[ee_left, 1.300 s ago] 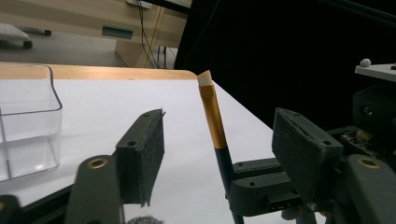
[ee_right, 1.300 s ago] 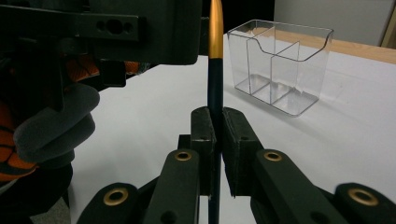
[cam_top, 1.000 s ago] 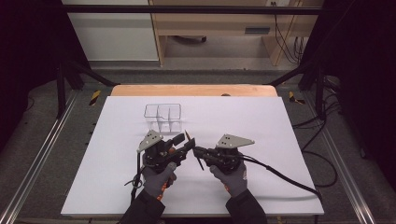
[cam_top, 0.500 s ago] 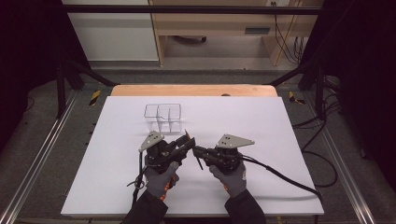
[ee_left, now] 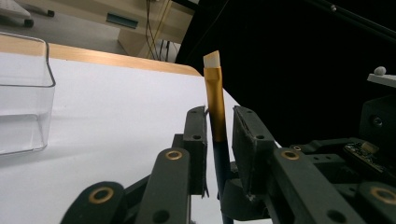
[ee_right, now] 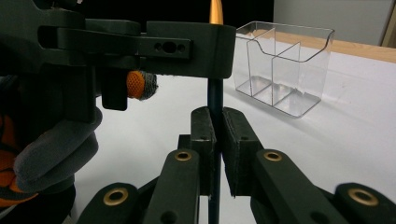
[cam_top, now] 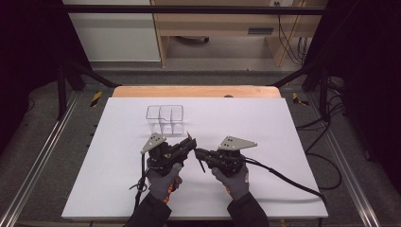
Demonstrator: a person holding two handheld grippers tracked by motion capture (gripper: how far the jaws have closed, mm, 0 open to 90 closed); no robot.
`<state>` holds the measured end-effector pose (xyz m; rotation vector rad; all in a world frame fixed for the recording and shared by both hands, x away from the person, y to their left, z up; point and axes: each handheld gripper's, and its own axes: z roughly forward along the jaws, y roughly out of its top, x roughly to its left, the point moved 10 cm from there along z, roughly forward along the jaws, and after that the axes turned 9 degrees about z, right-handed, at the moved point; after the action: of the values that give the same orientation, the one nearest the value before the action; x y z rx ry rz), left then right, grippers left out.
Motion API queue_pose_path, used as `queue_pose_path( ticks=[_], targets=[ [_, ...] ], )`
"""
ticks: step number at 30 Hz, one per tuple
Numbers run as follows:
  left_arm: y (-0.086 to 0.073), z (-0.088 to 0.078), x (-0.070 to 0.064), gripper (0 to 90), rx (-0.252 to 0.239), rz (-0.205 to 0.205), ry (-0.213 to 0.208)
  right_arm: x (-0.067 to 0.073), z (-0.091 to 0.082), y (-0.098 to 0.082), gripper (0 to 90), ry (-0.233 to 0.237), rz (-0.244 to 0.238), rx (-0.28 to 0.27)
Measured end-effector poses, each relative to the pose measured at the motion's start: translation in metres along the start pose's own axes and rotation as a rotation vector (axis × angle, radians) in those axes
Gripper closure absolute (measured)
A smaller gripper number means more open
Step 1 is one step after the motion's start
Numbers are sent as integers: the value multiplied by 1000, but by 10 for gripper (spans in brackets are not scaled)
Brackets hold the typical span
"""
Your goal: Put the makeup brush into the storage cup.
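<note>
Brush (ee_left: pixel 215 100) was clamped low on its handle by R gripper (ee_right: pixel 217 122), tip up, while L gripper (ee_left: pixel 219 122) had just been closing round the gold ferrule w/ a slight gap left, prob. a handover before the organizer (cam_top: pixel 164 118) nearby on sheet (cam_top: pixel 283 142).

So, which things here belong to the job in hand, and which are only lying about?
In use:
- brush, clamped by right gripper
- left gripper, closing around it
- clear divided box

Lying about:
- trailing cable
- white sheet
</note>
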<state>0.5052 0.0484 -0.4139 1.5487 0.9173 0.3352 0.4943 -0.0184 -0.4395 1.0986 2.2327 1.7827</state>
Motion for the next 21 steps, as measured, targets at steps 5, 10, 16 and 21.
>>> queue_pose_path(
  ticks=[5, 10, 16, 21],
  targets=[
    [-1, 0, 0, 791, 1, 4, 5, 0, 1, -1, 839, 0, 2, 3],
    [-1, 0, -2, 819, -3, 5, -1, 0, 1, -1, 839, 1, 5, 1],
    [-1, 0, -2, 822, -2, 11, 0, 0, 1, -1, 838, -2, 3, 0],
    [-1, 0, -3, 823, 0, 22, 0, 0, 2, -2, 835, -3, 5, 2]
  ],
)
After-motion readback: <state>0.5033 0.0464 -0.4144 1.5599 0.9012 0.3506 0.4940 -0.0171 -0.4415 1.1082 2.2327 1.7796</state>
